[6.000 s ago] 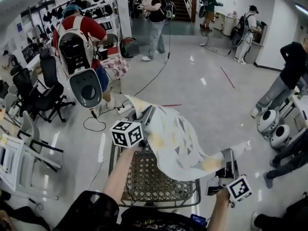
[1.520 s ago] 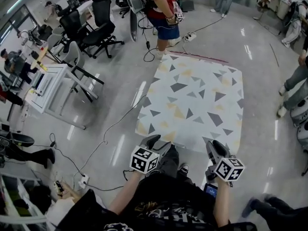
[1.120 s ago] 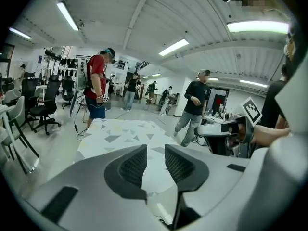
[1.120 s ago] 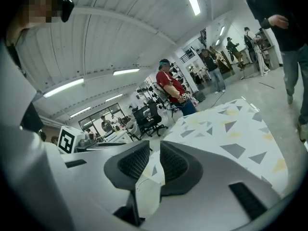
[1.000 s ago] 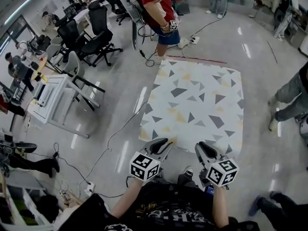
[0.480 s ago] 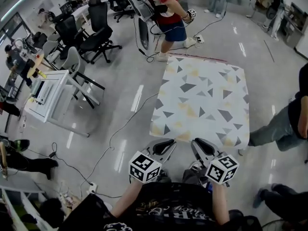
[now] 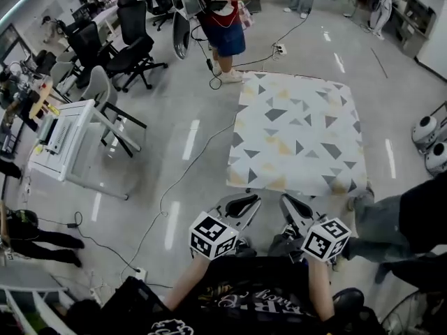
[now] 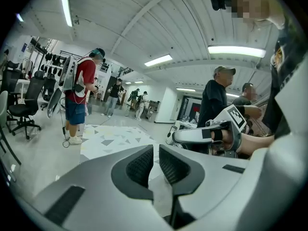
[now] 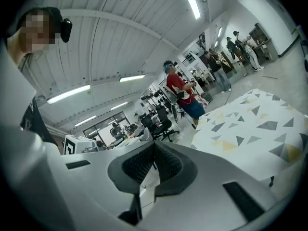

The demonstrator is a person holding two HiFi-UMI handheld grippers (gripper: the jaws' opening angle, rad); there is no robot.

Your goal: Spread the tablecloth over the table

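Two grippers and one tablecloth, listed by view. Head view: the triangle-patterned tablecloth (image 7: 297, 135) lies flat and square over the table, hiding it entirely, on the far side of both grippers and right of centre. No fold or bunching shows. The left gripper (image 7: 248, 202) and right gripper (image 7: 290, 206) sit side by side near the wearer, short of the cloth's near edge and apart from it. Left of the cloth there is floor with a trailing cable (image 7: 183, 176), a white desk (image 7: 66, 135) and black office chairs (image 7: 136, 44). At the far end stands a person in a red top (image 7: 222, 9). Left gripper view: the jaws are at a narrow slit, having just been closing, with nothing between the pads. The cloth (image 8: 110, 138) lies beyond, to the left. Right gripper view: the pads are together and empty, with the cloth (image 9: 250, 129) beyond, to the right. Status, as judged: the spreading looks finished and neither gripper holds the cloth. At most a check of the edges remains.
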